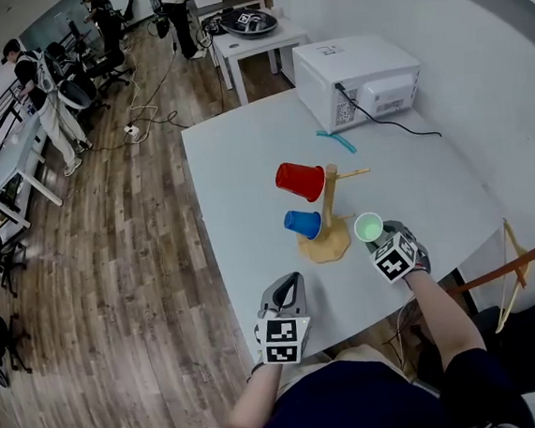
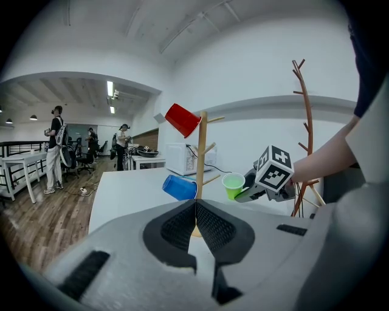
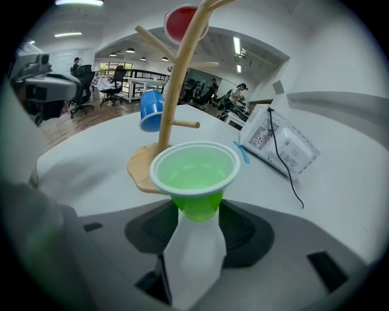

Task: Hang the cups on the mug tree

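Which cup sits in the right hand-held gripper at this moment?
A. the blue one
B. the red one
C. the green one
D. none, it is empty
C: the green cup is clamped between the jaws of the right hand-held gripper, while the red cup and blue cup hang on the mug tree.
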`<action>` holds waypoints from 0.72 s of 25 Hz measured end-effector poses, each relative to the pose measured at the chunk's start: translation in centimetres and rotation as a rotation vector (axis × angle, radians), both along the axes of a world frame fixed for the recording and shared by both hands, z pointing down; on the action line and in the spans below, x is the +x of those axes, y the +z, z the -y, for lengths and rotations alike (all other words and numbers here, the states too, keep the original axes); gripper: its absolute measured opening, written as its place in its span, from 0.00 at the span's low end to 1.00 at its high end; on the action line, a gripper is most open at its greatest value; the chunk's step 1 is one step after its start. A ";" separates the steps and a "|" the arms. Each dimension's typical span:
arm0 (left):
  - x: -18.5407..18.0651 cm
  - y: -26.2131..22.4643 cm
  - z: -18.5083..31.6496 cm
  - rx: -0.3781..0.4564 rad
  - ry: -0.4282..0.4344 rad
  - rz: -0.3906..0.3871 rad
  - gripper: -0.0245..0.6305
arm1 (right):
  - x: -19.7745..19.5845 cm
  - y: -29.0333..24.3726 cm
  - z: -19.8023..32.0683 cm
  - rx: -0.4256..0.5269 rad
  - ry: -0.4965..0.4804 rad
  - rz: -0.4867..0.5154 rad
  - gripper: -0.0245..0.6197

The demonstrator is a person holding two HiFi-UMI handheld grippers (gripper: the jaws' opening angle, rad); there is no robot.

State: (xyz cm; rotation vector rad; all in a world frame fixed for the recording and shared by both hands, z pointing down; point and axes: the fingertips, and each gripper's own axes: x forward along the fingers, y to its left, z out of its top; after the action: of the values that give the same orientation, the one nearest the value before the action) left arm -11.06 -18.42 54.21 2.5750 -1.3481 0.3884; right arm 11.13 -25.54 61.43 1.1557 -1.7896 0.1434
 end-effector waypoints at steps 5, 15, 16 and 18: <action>-0.1 0.3 0.4 -0.002 0.008 0.003 0.07 | -0.1 -0.1 0.9 0.003 -0.007 -0.030 0.38; -0.4 0.2 0.7 0.006 0.027 0.003 0.07 | -0.5 -0.9 1.5 0.019 -0.014 -0.070 0.39; -0.4 0.2 0.8 0.007 0.029 0.002 0.07 | -0.6 -1.0 1.5 0.022 -0.014 -0.070 0.39; -0.5 0.3 0.9 0.008 0.032 0.001 0.07 | -0.8 -1.2 1.7 0.029 -0.015 -0.071 0.39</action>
State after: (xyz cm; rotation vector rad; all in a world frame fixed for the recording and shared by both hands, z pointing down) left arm -11.52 -19.30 54.47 2.6059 -1.3128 0.3910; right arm 10.38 -27.20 60.19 1.1532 -1.7424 0.0671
